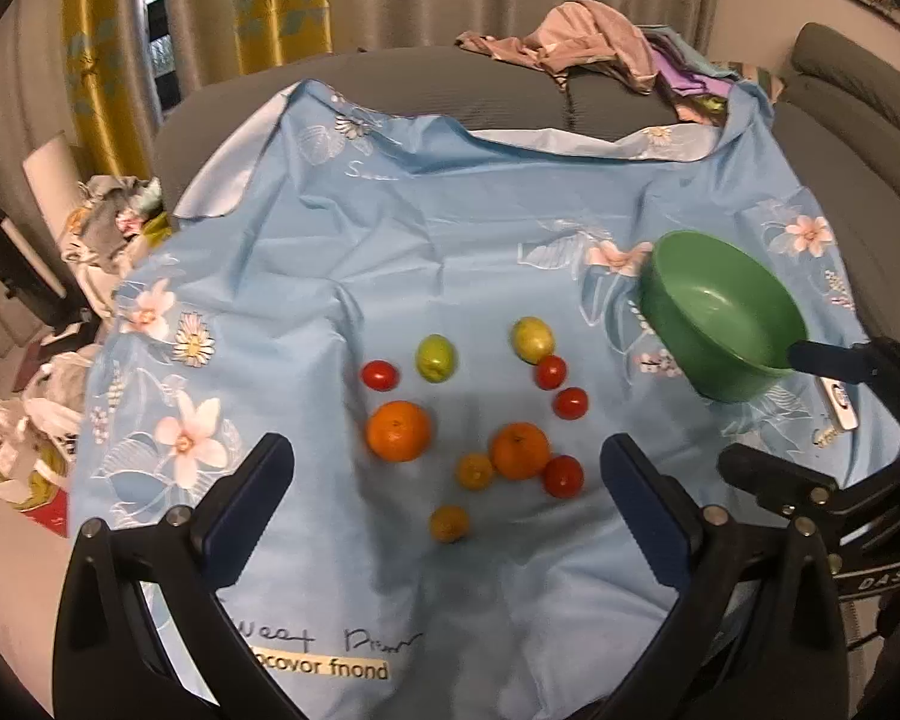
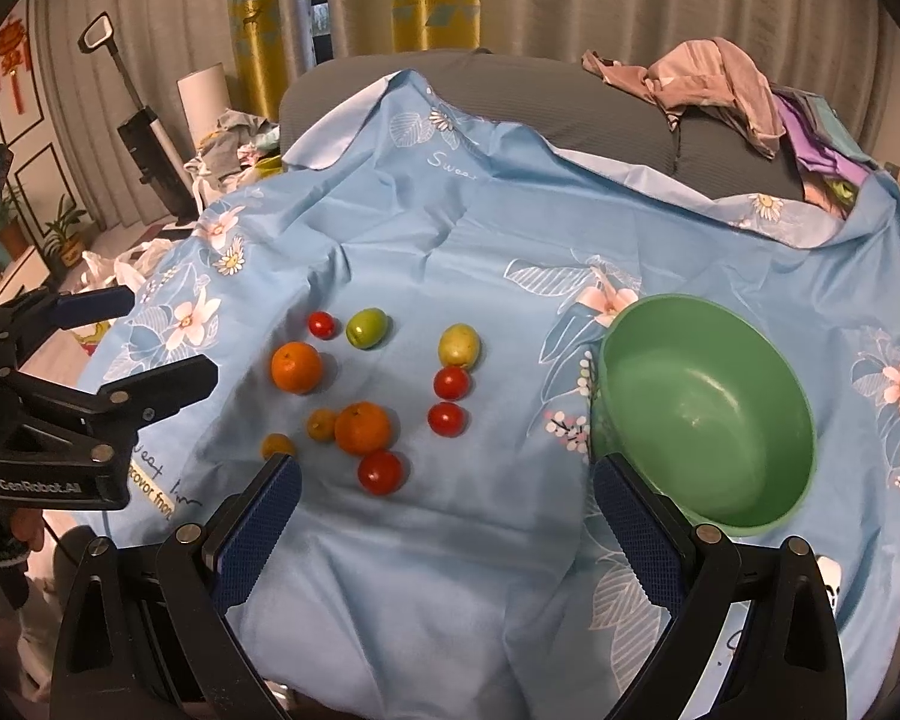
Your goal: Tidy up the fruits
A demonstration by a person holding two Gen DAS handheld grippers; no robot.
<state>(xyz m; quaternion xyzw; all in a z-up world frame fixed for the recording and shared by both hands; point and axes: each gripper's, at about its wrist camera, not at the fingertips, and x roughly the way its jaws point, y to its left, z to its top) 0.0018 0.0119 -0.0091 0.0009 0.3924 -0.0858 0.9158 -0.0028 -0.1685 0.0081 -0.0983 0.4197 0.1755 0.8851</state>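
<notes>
Both claws stood wide apart with nothing between their pads. The left claw [image 1: 444,474] hung over the near part of a light blue floral cloth [image 1: 426,228] that was spread over a grey sofa [image 1: 390,78], and the fruit lay loose on that cloth just ahead of it. Two oranges [image 1: 398,430] sat in the cluster, the second one [image 1: 519,450] touching a red tomato [image 1: 563,476] and a small yellow-orange fruit [image 1: 475,471]; another small yellow-orange fruit [image 1: 449,523] lay nearest the claw. Farther back were two green fruits [image 1: 435,358], the other [image 1: 532,338] just beside two more red tomatoes [image 1: 551,372], and a lone tomato [image 1: 380,375] to the left.

The right claw [image 2: 447,516] hovered to the right of the fruit, its right finger near the rim of an empty green bowl [image 2: 708,414] that rested on the cloth, well apart from the cluster. A heap of clothes [image 2: 714,87] lay on the sofa behind.
</notes>
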